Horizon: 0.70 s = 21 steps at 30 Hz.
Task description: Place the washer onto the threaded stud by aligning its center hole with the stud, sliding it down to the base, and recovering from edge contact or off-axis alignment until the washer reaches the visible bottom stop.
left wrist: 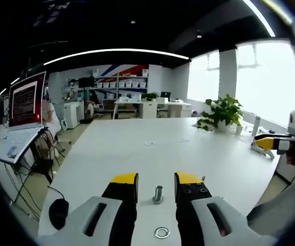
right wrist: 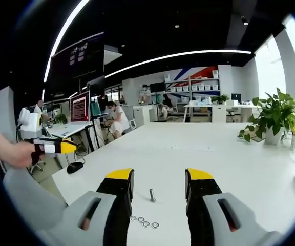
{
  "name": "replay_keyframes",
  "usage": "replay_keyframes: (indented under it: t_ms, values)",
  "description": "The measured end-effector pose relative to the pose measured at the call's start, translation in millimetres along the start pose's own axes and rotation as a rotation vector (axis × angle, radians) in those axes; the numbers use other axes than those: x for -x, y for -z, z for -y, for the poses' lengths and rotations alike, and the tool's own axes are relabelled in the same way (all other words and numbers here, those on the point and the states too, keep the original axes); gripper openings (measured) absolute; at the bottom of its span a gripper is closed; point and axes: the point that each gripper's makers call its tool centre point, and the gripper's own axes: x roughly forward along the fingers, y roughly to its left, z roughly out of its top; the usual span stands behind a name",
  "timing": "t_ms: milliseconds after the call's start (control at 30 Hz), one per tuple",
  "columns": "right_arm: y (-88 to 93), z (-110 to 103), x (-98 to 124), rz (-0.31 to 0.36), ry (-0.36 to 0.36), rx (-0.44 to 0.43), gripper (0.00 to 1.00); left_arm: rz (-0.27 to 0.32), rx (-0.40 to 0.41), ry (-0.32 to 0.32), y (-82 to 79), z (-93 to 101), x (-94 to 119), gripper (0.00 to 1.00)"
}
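One stud and loose washers on a white table, both grippers hovering with nothing held.

In the left gripper view, the left gripper has its jaws apart, and one threaded stud stands upright between them on the white table; one washer lies flat on the near side of it, apart from the stud. In the right gripper view, the right gripper is also spread, framing the stud, with four washers in a short row near it on the table. One laptop glows far left with red text too small to read. One potted plant stands far right. One mouse sits near left.
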Motion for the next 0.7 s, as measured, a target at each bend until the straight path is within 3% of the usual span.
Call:
replay_keyframes:
  t_ms: [100, 267, 700]
  values:
    - [1.3, 0.2, -0.6, -0.006, 0.000, -0.002, 0.42, -0.043, -0.026, 0.019, 10.5, 4.1, -4.0, 0.26]
    - [3.1, -3.8, -2.0, -0.014, -0.015, 0.001, 0.42, -0.185, -0.049, 0.077, 40.6, 11.7, -8.2, 0.28]
    - [0.0, -8.6, -1.7, -0.002, -0.036, 0.001, 0.42, -0.362, -0.183, 0.159, 77.4, 17.1, -19.1, 0.28]
